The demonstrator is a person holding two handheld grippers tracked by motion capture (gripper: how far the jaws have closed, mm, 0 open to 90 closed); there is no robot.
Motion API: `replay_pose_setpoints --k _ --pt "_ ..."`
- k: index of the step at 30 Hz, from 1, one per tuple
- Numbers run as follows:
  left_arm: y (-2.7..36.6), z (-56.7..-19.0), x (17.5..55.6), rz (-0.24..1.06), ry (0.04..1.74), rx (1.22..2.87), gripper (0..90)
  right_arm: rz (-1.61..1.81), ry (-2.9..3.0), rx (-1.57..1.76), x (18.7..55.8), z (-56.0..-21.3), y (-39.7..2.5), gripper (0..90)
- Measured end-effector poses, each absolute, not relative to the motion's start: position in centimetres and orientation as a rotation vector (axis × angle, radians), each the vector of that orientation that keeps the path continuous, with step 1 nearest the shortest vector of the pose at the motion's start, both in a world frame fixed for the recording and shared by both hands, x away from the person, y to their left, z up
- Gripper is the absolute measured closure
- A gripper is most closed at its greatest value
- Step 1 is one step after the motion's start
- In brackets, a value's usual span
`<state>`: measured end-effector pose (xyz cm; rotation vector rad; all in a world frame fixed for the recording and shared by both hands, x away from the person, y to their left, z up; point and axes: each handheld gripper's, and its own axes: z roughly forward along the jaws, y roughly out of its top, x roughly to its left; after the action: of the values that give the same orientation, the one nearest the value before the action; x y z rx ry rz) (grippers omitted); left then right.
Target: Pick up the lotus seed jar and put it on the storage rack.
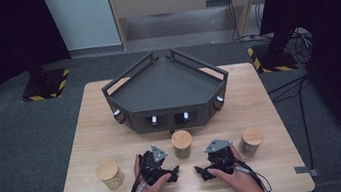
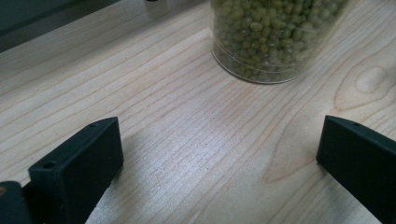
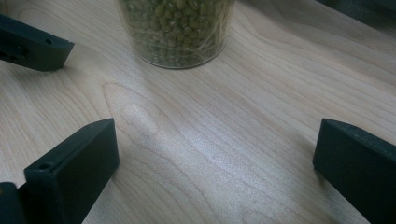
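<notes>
Three clear jars with wooden lids stand on the wooden table (image 1: 113, 134): one at the left (image 1: 109, 173), one in the middle (image 1: 182, 144), one at the right (image 1: 251, 141). The middle jar (image 2: 275, 37) holds green beans. My left gripper (image 1: 157, 159) rests on the table just left of it, jaws wide open (image 2: 219, 154) and nothing between them. On the jar's other side my right gripper (image 1: 216, 151) also rests, open and empty (image 3: 215, 158), with the same jar (image 3: 177, 28) ahead of it. A jaw of the left gripper (image 3: 32, 42) shows in the right gripper view's top left corner.
A black angular tray (image 1: 165, 89) with raised rails stands at the back middle of the table; its edge (image 2: 46, 14) is close behind the middle jar. A person's hands hold both grippers near the front edge. Dark floor surrounds the table.
</notes>
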<state>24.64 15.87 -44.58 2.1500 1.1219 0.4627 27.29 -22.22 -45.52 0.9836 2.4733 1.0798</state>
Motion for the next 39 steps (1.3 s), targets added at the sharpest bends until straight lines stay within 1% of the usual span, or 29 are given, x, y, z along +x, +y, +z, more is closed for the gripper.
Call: replay_pose_setpoints --k 15,20,39 --pt "15.8 -44.6 24.6 0.466 1.124 2.148 0.0 1.076 2.468 0.994 27.2 -45.5 -22.1 0.3" --pt "16.1 -44.3 24.4 0.471 1.132 2.138 2.6 1.075 2.464 1.000 27.1 -45.5 -22.1 0.3" --pt "18.0 -40.8 22.1 0.575 1.074 2.069 4.2 1.071 2.454 1.015 26.8 -45.5 -22.0 0.3"
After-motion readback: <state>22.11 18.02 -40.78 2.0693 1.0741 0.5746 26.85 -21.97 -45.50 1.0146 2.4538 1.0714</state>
